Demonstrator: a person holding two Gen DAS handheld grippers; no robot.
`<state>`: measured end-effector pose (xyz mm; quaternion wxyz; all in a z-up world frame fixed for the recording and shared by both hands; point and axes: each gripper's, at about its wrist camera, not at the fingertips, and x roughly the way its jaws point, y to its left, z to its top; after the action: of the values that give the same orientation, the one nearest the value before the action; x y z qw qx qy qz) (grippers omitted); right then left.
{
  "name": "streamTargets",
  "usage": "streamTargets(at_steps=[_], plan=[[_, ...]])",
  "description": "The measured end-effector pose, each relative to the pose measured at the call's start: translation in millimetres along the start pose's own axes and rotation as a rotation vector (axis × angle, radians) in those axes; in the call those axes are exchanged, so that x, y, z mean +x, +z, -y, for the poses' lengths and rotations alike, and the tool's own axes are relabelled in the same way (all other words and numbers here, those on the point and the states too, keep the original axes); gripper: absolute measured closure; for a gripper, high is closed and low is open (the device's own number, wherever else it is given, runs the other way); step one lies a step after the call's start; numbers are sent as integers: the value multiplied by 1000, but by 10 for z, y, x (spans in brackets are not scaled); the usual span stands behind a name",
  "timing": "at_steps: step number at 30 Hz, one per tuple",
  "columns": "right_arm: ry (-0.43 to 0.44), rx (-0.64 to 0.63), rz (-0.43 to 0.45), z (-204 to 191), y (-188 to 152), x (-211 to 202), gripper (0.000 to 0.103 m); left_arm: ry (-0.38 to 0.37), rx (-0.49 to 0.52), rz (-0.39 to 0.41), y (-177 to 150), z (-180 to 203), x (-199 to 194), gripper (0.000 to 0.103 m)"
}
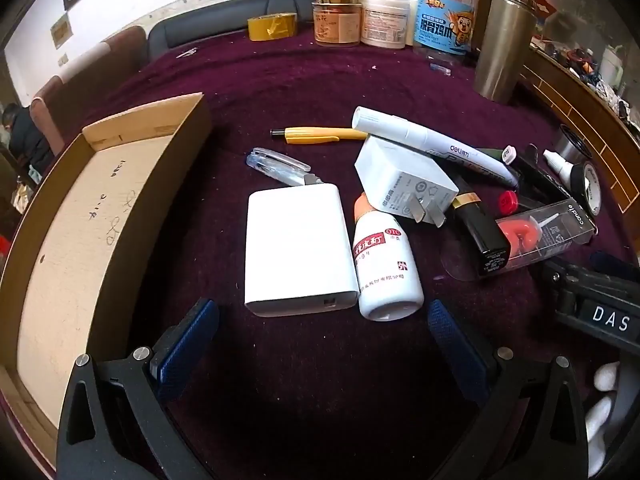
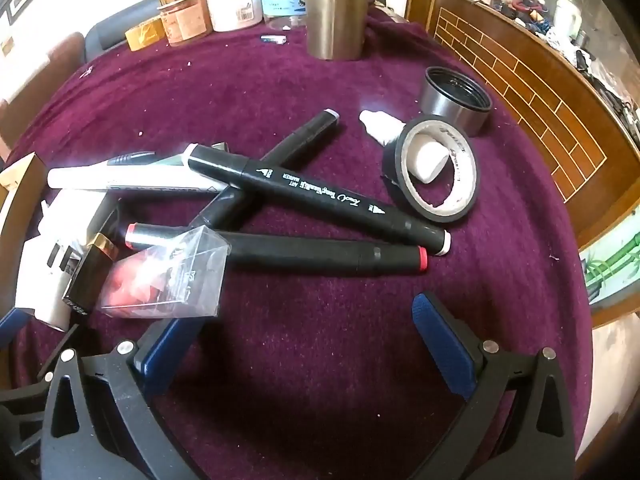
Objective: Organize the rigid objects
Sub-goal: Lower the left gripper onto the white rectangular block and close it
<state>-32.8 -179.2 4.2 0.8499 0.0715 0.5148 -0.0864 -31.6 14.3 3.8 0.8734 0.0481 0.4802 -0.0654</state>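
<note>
1. Fingers: your left gripper (image 1: 323, 320) stood wide with nothing between the blue pads (image 1: 188, 344); your right gripper (image 2: 306, 330) was just as wide and empty, both angled down at the purple cloth (image 1: 320, 380).
2. Open room, left: bare cloth lay between the pads, up to the near edge of the white power bank (image 1: 298, 248). The cardboard box (image 1: 72, 240) sat well to the left with its open top clear and its near wall beside your left finger.
3. Open room, right: a bare strip lay ahead of the pads, before the red-capped black marker (image 2: 320, 254). The clear candle box (image 2: 168, 280) was touching or just over your left finger; I could not tell which.
4. Pile, left view: a white pill bottle (image 1: 386, 264) lay against the power bank's right side, a white plug adapter (image 1: 404, 182) propped on its neck, a white Deli marker (image 1: 432, 146) lay across the adapter, and a yellow pen (image 1: 320, 135) lay beyond.
5. Pile, right view: three black markers crossed, the lettered one (image 2: 320, 196) on top; a black tape roll (image 2: 430, 170) lay flat to their right with a white dropper bottle (image 2: 380, 124) poking under it.
</note>
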Motion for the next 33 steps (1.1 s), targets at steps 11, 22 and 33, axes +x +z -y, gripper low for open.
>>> streamTargets(at_steps=[11, 22, 33], plan=[[3, 15, 234, 48, -133, -715, 6, -10, -10, 1, -11, -42, 11, 1], [123, 75, 438, 186, -200, -932, 4, -21, -29, -16, 15, 2, -21, 3], [15, 163, 544, 598, -155, -666, 4, -131, 27, 156, -70, -282, -625, 4]])
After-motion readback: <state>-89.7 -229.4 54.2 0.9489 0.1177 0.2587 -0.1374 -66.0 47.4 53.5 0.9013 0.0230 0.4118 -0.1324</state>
